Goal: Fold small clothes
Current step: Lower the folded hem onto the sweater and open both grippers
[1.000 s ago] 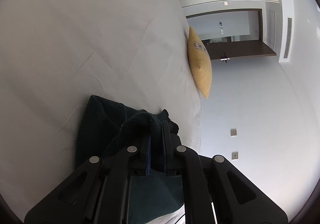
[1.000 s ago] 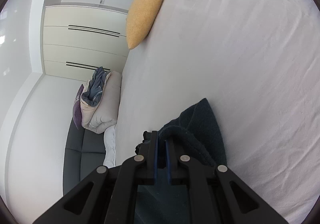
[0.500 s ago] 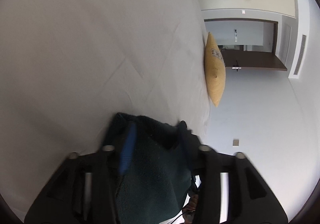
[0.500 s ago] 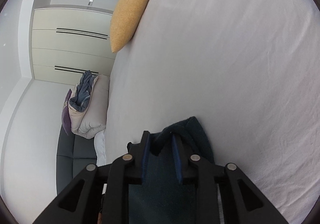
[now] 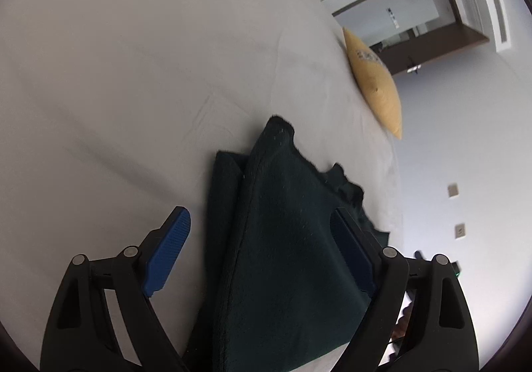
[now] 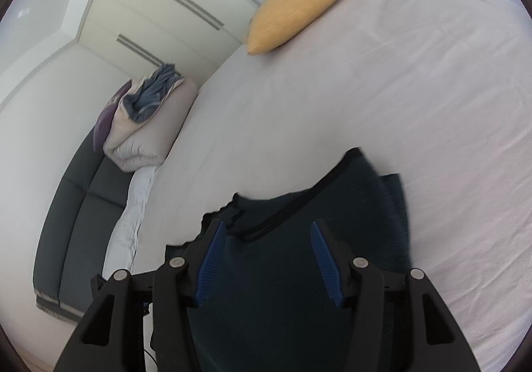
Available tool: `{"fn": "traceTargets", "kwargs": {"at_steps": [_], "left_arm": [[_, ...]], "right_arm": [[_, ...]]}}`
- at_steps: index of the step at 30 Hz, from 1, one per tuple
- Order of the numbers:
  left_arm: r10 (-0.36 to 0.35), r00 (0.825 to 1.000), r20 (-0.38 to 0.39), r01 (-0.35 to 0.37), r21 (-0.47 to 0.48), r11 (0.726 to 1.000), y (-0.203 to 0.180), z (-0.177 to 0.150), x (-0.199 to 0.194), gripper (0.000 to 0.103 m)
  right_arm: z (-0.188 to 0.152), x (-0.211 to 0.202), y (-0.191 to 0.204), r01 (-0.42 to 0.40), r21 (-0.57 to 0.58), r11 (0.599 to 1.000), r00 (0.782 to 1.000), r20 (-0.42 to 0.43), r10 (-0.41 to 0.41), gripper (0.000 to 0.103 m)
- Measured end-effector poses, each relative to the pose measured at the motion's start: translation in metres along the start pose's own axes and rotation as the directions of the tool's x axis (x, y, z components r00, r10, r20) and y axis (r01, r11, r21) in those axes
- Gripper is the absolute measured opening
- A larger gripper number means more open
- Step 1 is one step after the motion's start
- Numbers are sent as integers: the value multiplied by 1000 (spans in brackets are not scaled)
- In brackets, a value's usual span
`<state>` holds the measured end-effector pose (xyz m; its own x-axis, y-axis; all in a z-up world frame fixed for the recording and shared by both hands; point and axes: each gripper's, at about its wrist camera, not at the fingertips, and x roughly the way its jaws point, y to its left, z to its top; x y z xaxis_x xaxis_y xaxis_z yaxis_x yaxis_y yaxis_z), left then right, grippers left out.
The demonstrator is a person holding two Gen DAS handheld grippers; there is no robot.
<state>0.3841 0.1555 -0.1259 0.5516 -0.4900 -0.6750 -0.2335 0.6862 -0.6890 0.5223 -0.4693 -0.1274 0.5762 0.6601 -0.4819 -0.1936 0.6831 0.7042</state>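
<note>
2 tongs, both spread wide, neither pinching anything. Left tongs (image 5: 262,240): black plastic arms w/ silver pivot pins, 2 blue ribbed pads (image 5: 168,252) facing inward; the far pad sits against the cloth's edge, the near one hangs over bare sheet. Right tongs (image 6: 267,264): same build, 2 blue ribbed pads (image 6: 209,269), cloth showing between them.

1 garment (image 5: 286,239) (very dark, near black, maybe deep green), fuzzy knit-like texture w/ a few pale lint specks. It lies flat on the bed close to the near edge, folded in layers: a top flap w/ a stitched seam running along it, and a narrower under-layer showing as a strip on one side. One corner comes to a point; a rumpled bit sticks out toward the bed's edge. In the right view the same garment (image 6: 299,272) shows a thick dark hem band crossing it diagonally.

1 bed (image 5: 133,72), white sheet, smooth w/ faint creases & fine wrinkles, well beyond the garment on all far sides.

1 yellow cushion (image 6: 299,9), woven texture, pointed corners, at the bed's far edge, well apart from the garment.

Beside the bed: 1 dark grey sofa (image 6: 83,205), and on it 1 pile of bedding (image 6: 149,119) — pale duvet, blue-grey cloth on top, a purple piece behind.

Far back: cream wardrobe doors (image 6: 149,6) w/ 3 slim bar handles, and a dark-framed doorway (image 5: 415,23).
</note>
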Motion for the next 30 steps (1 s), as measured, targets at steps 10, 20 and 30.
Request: {"fn": "traceTargets", "kwargs": {"at_steps": [10, 20, 30], "left_arm": [[20, 999, -31, -13, 224, 975, -25, -42, -13, 73], [5, 994, -113, 13, 156, 988, 43, -88, -46, 57], [-76, 991, -112, 96, 188, 977, 47, -115, -63, 58]], "right_arm": [[-22, 11, -1, 57, -52, 997, 997, -50, -59, 58], [-46, -62, -28, 75, -61, 995, 997, -8, -76, 58], [-68, -89, -66, 143, -1, 990, 989, -25, -143, 58]]}}
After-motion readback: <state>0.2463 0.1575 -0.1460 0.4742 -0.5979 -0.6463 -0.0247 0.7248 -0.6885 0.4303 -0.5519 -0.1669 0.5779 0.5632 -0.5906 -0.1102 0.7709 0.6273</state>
